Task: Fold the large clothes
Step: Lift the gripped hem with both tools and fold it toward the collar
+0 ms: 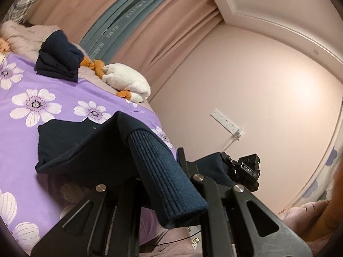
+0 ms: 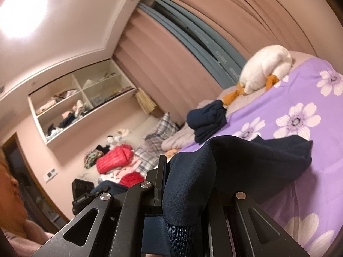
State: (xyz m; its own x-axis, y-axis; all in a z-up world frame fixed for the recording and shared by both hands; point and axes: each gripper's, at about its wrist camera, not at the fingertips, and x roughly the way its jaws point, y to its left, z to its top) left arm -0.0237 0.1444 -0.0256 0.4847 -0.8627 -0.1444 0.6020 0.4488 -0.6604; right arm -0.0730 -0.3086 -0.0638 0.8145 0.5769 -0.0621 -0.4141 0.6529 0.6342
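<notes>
We clamp both the left gripper (image 1: 171, 171) and right gripper (image 2: 184, 184) on the navy ribbed-cuff sweatshirt (image 1: 85, 147) at the purple floral bedspread's (image 1: 32, 81) near edge; one folded navy garment (image 1: 57, 62) lies near the far edge; this fold remains unfinished.

The grey-blue curtain band (image 1: 120, 24) between the pink drapes carries pale capital lettering running along its length; the words repeat but stay too blurred to spell out with any certainty. A small white label on the black device (image 1: 249, 168) reads "DAS". Nothing else is legible in either view.
</notes>
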